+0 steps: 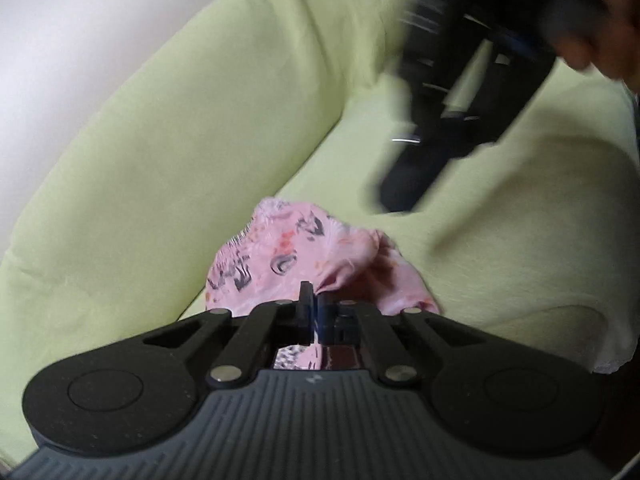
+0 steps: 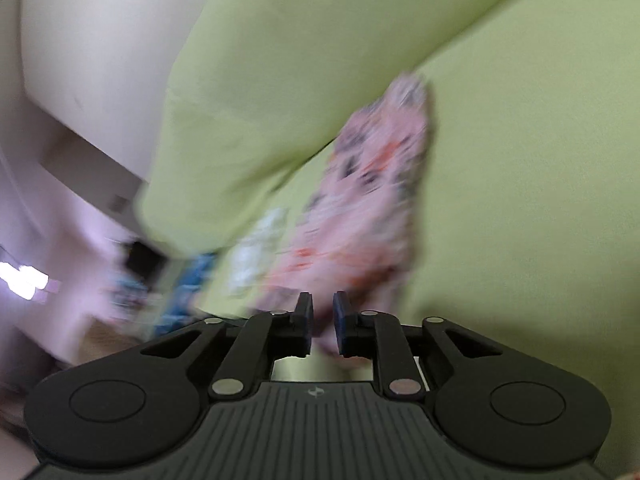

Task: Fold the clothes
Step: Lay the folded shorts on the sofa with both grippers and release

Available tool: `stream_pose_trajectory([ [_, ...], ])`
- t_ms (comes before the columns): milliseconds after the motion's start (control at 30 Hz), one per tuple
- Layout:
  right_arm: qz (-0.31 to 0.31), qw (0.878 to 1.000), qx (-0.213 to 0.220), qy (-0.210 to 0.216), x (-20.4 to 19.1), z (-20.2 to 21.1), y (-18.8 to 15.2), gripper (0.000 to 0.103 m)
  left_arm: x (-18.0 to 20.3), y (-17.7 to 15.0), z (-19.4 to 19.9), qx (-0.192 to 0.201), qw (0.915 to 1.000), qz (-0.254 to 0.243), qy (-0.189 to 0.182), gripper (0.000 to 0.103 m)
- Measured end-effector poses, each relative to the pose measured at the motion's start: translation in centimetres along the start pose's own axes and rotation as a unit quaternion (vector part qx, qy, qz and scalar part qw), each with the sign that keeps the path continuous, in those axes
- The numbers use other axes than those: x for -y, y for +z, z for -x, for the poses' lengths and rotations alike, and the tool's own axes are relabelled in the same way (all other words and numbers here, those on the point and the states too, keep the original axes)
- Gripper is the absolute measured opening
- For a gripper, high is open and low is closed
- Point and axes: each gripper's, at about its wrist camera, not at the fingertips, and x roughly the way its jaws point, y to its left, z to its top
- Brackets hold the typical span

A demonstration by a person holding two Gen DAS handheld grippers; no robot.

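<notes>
Pink floral garment (image 1: pixel 280 256): bunched, lifted off the green sofa seat (image 1: pixel 520 208), one edge pinched in the left gripper (image 1: pixel 314 300), jaws pressed together on a fabric fold (prob. to hold a corner while the other side gets spread). Right gripper (image 2: pixel 323 312): jaws slightly apart, cloth blurred betw. them, can't tell if gripping. Seen from left cam, it hangs above, angled down toward the seat. Farther: sofa backrest (image 1: pixel 240 80), wall (image 1: pixel 60 20).

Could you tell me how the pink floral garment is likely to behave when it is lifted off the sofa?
Probably floppy: the pink floral garment bunches where the left gripper pinches it. Likely light, as it looks thin. It may drag on the green sofa cover.
</notes>
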Motion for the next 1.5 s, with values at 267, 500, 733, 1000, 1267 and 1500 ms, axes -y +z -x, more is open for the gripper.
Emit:
stream_pose_trajectory([
  [267, 0.424, 0.893, 0.008, -0.152, -9.9, -3.8, -8.0, 0.032, -3.0, -1.1, 0.4, 0.029, 0.9983, 0.012, -0.05, 0.002],
  [500, 0.521, 0.818, 0.01, -0.242, -10.0, -8.5, -10.0, 0.0, -3.0, -0.5, 1.3, 0.032, 0.9972, 0.021, -0.065, 0.003],
  [733, 0.434, 0.872, 0.046, -0.222, -9.0, -4.9, -9.1, 0.0, 0.3, -1.2, 1.0, 0.032, 0.9935, -0.049, -0.097, 0.003],
  [1000, 0.379, 0.898, -0.029, -0.221, -7.5, -5.5, -9.4, 0.0, 4.0, -1.9, 0.7, 0.032, 0.982, -0.13, -0.134, 0.0],
  [1267, 0.305, 0.936, 0.047, -0.171, -7.1, -3.5, -6.0, 0.007, 1.0, -1.6, 2.7, 0.039, 0.987, -0.07, -0.139, 0.006],
  [1500, 0.268, 0.948, -0.016, -0.173, -5.1, -5.5, -6.6, 0.011, -5.7, -3.2, -1.0, -0.087, 0.9819, 0.138, -0.096, 0.011],
])
